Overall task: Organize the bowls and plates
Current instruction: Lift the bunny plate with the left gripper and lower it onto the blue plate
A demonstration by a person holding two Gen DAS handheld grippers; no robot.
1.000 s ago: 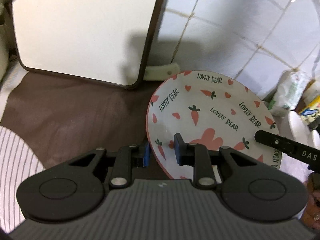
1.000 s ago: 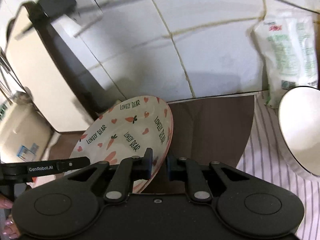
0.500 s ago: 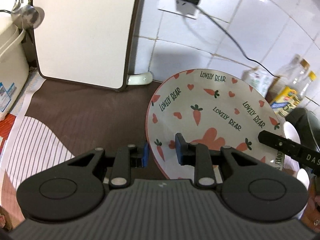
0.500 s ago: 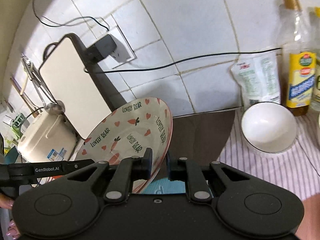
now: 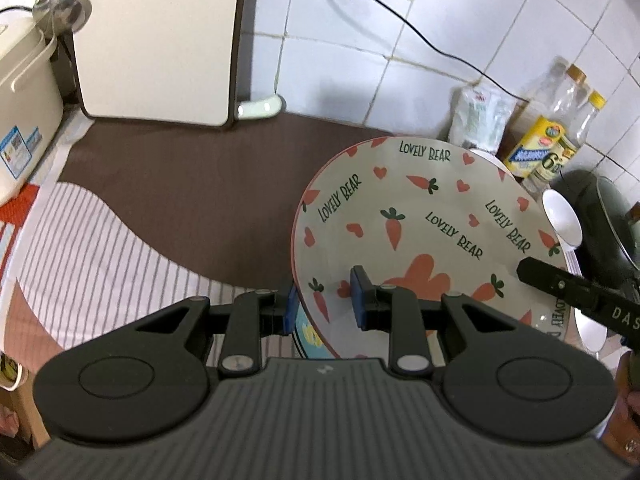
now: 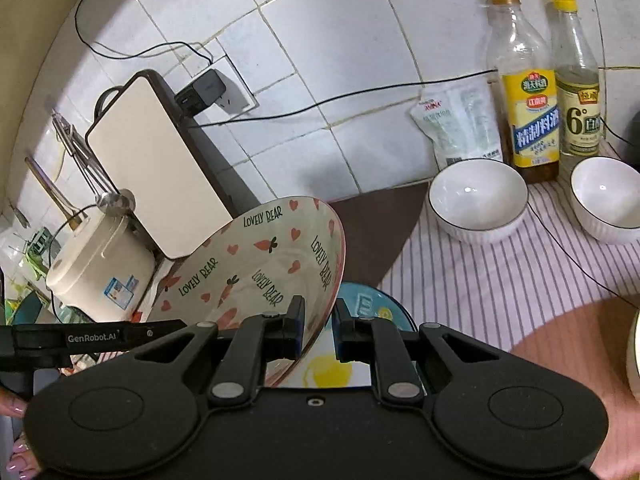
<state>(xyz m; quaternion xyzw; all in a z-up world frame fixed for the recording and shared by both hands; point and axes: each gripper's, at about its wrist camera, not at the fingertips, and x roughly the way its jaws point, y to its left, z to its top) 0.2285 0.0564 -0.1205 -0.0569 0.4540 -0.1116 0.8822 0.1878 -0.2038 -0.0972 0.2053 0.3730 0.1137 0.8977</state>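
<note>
both grippers clamp the carrot plate (image 5: 424, 220): left gripper (image 5: 322, 306) at its 7 o'clock rim, right gripper (image 6: 318, 330) opposite. keep level, lower onto blue plate (image 6: 368, 304) together.

The plate (image 5: 420, 216) is cream with orange carrots, red-orange hearts and dark "LOVELY BEAR" lettering (its rim edged pink). The bowls (image 6: 478, 198) are white with thin black rims. The cloth (image 5: 92, 256) is white with fine dark stripes, the mat (image 5: 200, 184) plain brown. A blue plate (image 6: 372, 308) shows yellow shapes.
</note>
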